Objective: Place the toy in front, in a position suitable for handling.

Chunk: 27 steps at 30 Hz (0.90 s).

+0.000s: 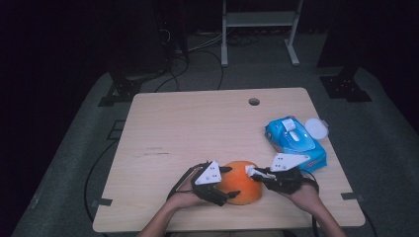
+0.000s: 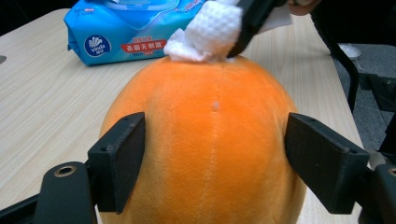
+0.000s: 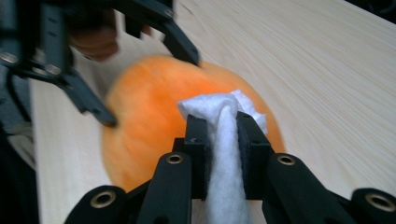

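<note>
Right claw [image 3: 223, 135] presses wipe [image 3: 224, 109] onto orange plush [image 3: 154, 107].

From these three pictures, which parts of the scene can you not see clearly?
- Underside of the orange plush ball: hidden against the table in the high view.
- Right gripper view: the ball's near side is covered by the white wipe; the left gripper is blurred.
- Wipes pack, left gripper view: top cut by the edge; small print unreadable.
- White lid, high view: too small to identify.

Dim, dark-edged high view; close gripper views brighter, with soft blur nearby.
</note>
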Each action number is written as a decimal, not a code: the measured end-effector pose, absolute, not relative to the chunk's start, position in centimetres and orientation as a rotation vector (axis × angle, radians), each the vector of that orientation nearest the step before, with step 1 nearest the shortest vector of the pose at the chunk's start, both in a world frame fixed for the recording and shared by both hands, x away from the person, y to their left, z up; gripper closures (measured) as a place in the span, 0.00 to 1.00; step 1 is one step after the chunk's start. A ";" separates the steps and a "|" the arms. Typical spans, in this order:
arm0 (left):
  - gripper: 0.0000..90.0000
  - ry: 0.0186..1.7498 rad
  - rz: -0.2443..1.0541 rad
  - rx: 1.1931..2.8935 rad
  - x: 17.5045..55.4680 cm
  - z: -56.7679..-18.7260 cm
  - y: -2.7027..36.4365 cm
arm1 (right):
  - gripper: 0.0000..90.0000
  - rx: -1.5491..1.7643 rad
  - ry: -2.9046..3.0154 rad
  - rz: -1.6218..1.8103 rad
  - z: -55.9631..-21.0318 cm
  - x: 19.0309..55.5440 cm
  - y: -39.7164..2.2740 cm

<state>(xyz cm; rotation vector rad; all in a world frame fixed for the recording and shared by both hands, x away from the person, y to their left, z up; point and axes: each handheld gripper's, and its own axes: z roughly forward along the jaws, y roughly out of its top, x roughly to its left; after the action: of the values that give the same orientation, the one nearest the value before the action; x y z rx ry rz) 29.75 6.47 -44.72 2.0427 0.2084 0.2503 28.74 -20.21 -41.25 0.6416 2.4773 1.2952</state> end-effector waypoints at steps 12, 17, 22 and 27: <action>0.11 0.313 0.231 1.997 30.7 -43.5 7.2 | 0.84 0.572 2.503 1.334 -41.4 28.3 -18.9; 0.07 0.432 0.076 2.045 31.7 -44.9 7.0 | 0.84 0.591 2.512 1.378 -41.0 28.3 -19.0; 0.17 0.342 0.172 2.085 30.7 -44.4 6.4 | 0.85 0.526 2.514 1.364 -40.7 27.9 -17.6; 0.22 0.312 0.173 2.077 30.6 -44.2 6.8 | 0.85 0.583 2.500 1.362 -40.9 28.5 -19.1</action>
<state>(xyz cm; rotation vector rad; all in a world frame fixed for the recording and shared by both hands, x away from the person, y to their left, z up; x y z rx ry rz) 30.65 6.83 -44.25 2.0765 0.3123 0.1726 28.49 -19.08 -40.93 0.5834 2.4997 1.3615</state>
